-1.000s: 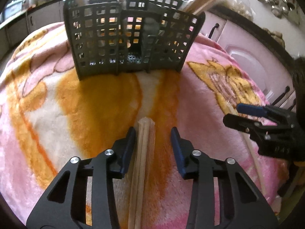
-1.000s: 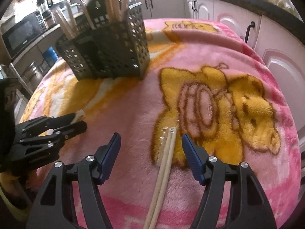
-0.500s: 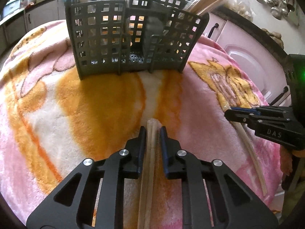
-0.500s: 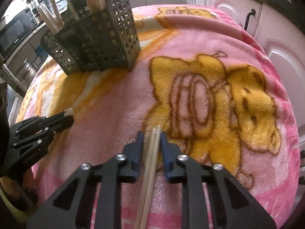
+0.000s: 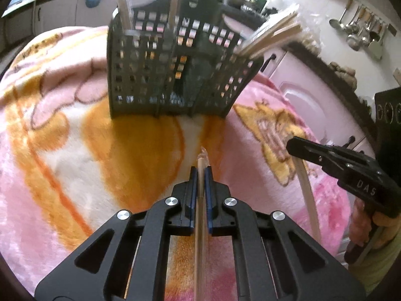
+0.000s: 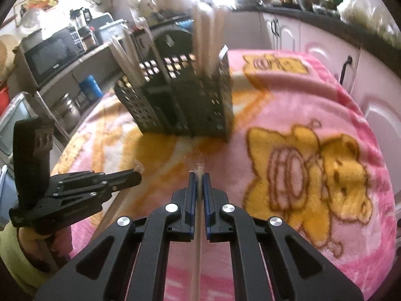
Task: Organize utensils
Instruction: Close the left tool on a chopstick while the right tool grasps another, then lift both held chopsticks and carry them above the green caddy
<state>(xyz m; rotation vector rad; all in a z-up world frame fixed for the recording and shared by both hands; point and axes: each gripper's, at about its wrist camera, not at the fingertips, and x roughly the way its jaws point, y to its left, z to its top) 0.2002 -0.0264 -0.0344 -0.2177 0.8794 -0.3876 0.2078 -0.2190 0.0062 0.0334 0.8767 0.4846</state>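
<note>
One wrapped pair of chopsticks (image 5: pixel 202 200) sits clamped in the left gripper (image 5: pixel 200 173), jaws closed tight on it, tip poking out above the blanket (image 5: pixel 62 150). A second pair (image 6: pixel 199 200) is pinched the same way in the right gripper (image 6: pixel 199 178). Both point toward the one dark caddy (image 5: pixel 175 75) standing ahead on the blanket. Its compartments already hold chopsticks: two upright bundles on its left in the left view, one leaning bundle on its right. Exact sticks per bundle cannot be counted through the blur.
</note>
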